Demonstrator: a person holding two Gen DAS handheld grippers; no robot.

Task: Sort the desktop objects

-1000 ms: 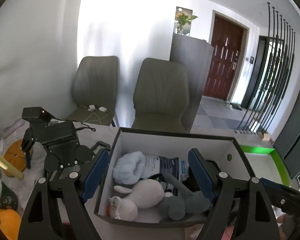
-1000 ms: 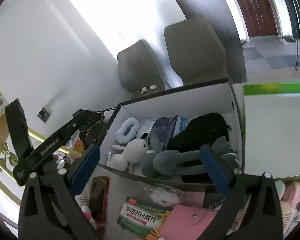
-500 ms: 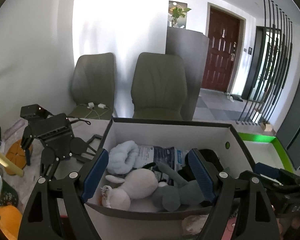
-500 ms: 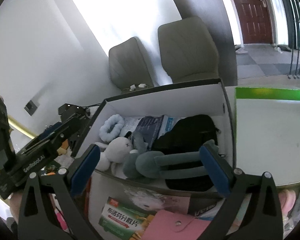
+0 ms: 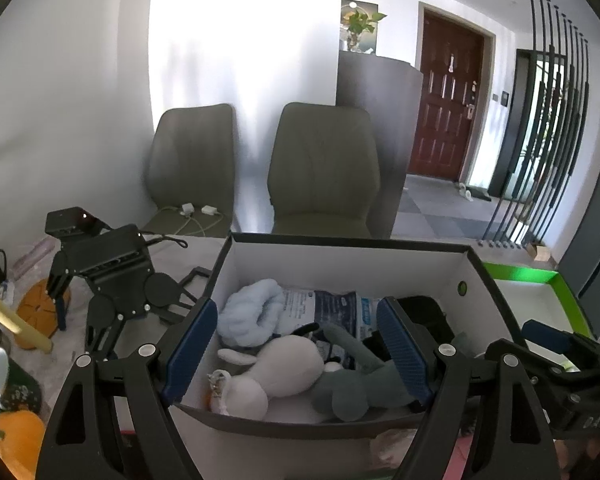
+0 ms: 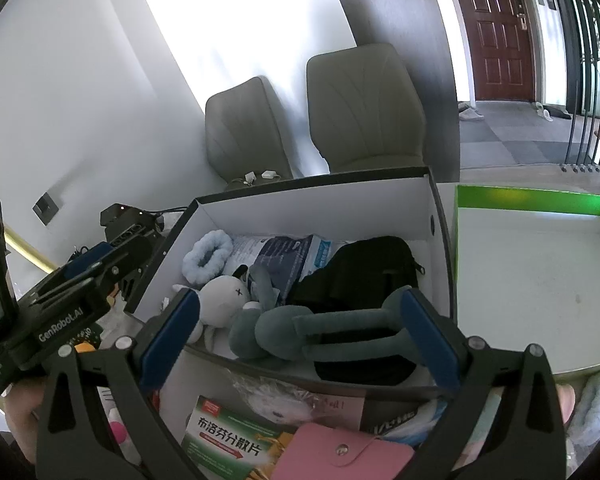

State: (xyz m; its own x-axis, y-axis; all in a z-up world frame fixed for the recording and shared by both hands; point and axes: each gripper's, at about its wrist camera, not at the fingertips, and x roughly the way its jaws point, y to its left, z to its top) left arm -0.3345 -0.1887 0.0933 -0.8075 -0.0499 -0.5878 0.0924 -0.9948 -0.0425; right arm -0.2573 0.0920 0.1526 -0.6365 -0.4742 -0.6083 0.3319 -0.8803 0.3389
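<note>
The box (image 6: 324, 210) looks like matt white card with a dark rim. Inside, at 9 o'clock, a fluffy pale-blue scrunchie (image 6: 207, 255) of cloth; at the centre a soft plush white bunny (image 6: 220, 294) and a velvety grey plush toy (image 6: 300, 332). At 12 o'clock lies a glossy plastic packet (image 6: 288, 254); at 3 o'clock, a matt black fabric pouch (image 6: 360, 268). Textured blue pads (image 6: 168, 340) line matt black plastic fingers.

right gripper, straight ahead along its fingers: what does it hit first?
Likely the grey-green plush rabbit in the white box: its long ears lie across the gap of the right gripper, whose jaws stand open. Depth is unclear; the box's near rim may come first.
</note>
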